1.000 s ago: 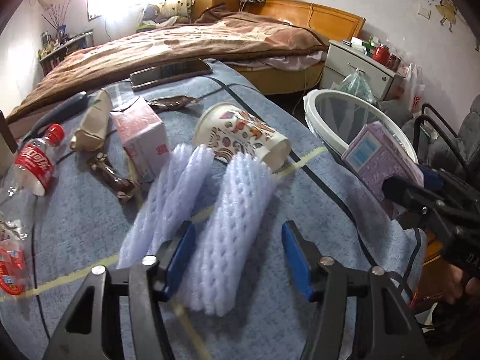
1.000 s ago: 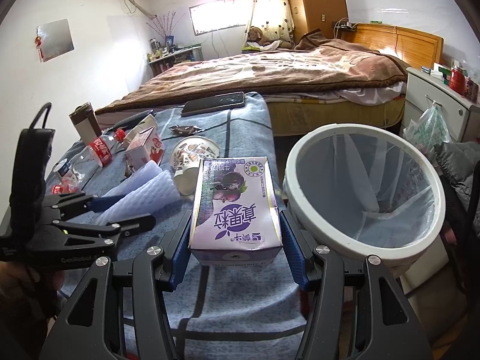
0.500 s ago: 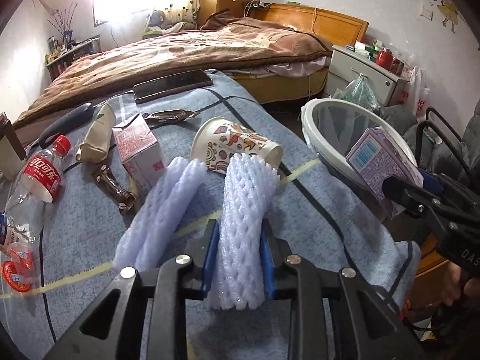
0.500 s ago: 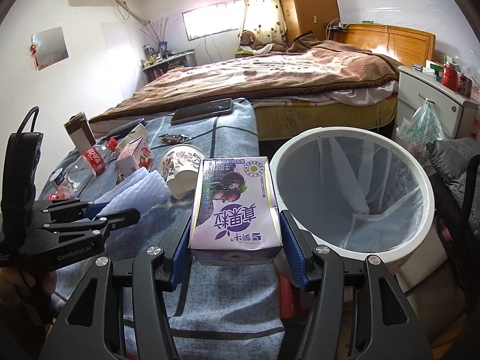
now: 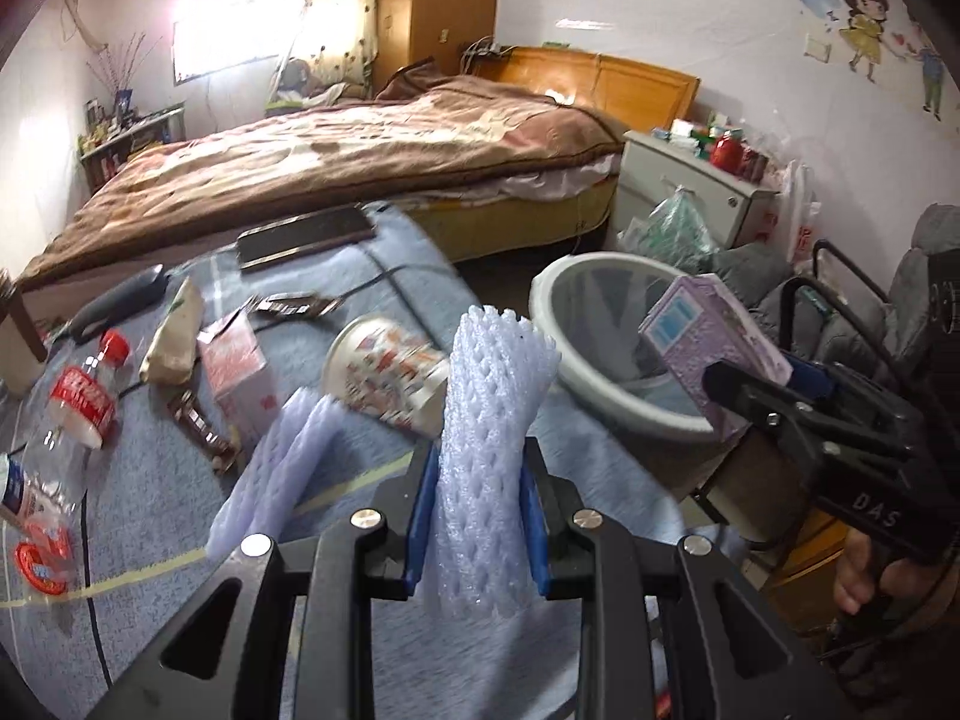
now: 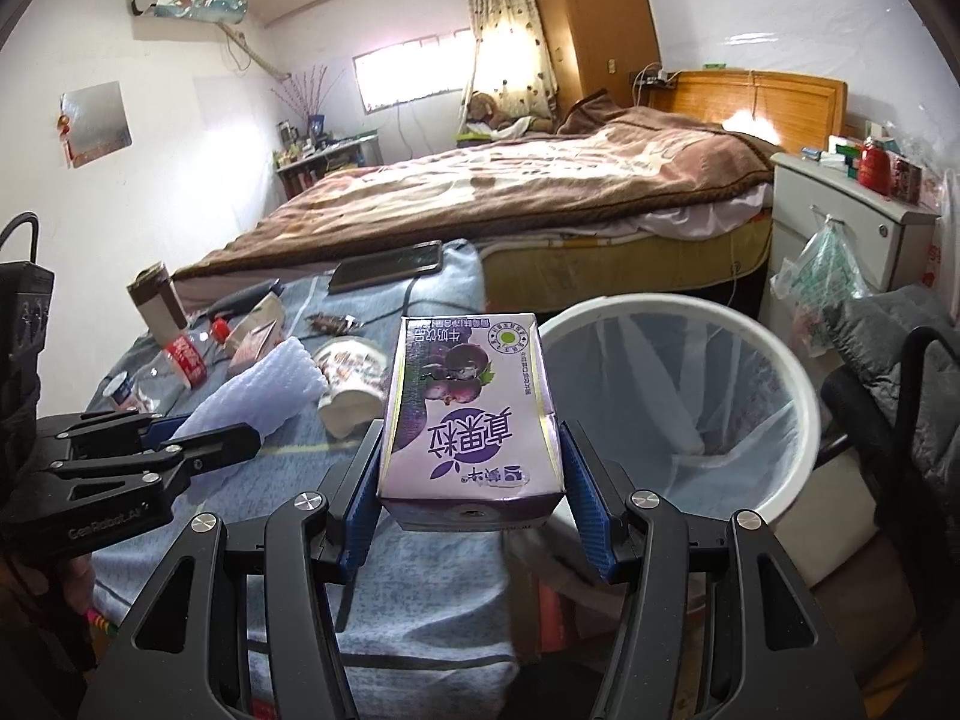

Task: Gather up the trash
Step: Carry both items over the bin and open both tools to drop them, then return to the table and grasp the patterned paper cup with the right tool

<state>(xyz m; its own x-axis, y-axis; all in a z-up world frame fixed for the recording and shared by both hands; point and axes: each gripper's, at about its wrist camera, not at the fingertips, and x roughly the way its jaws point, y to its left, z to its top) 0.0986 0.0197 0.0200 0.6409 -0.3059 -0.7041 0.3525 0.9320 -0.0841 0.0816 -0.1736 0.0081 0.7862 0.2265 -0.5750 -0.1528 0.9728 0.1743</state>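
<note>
My left gripper (image 5: 477,516) is shut on a white foam fruit net (image 5: 489,420) and holds it lifted above the blue tablecloth. It also shows in the right wrist view (image 6: 264,390). A second foam net (image 5: 282,468) lies on the cloth to the left. My right gripper (image 6: 474,480) is shut on a purple drink carton (image 6: 471,414), held beside the white trash bin (image 6: 774,372). The carton (image 5: 708,354) and bin (image 5: 564,348) also show in the left wrist view.
On the cloth lie a patterned paper cup (image 5: 384,372), a pink carton (image 5: 237,366), a cola bottle (image 5: 81,402), a brown wrapper (image 5: 201,432) and a phone (image 5: 303,237). A bed (image 6: 510,192) stands behind, a white nightstand (image 6: 840,228) at right.
My left gripper has closed on the foam net and lifted it off the cloth, tilting it up. My right gripper, with the carton, has stayed beside the bin.
</note>
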